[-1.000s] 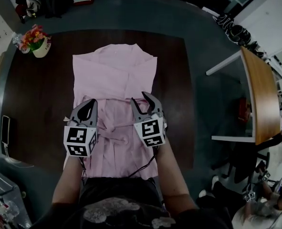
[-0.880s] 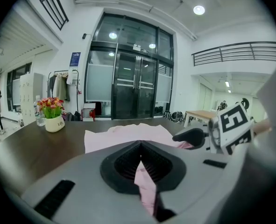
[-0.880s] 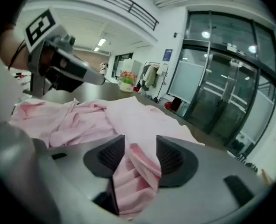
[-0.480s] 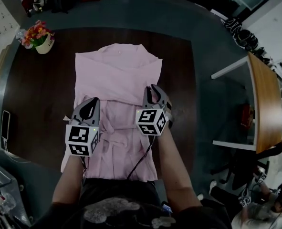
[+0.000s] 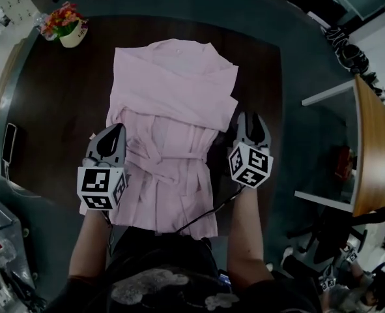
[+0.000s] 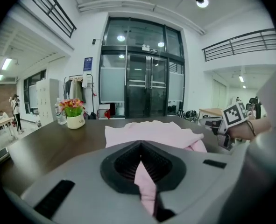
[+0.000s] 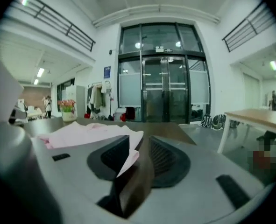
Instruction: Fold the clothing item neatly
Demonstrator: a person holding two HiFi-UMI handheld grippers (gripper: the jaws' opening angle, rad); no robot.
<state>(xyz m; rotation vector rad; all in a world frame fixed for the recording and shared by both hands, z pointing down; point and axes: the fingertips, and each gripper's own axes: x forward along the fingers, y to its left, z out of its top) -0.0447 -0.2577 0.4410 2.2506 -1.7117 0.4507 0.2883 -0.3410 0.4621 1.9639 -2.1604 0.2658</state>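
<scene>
The garment (image 5: 172,103), pink, lies spread flat on the dark wooden table (image 5: 49,116), with its collar at the far end, its hem toward you and a belt (image 5: 179,155) crossing its middle. Your left gripper (image 5: 117,132) sits at the garment's left edge, about level with the belt. Its jaws are closed together on a fold of the pink fabric, which runs pinched between the pads. Your right gripper (image 5: 251,119) sits at the garment's right edge. Its jaws are opening, and a corner of the pink fabric stands between them, lying against one jaw with a gap to the other. The two grippers are well apart, one on each side of the garment. A pot of flowers (image 5: 67,26) stands at the table's far left corner, apart from the garment.
</scene>
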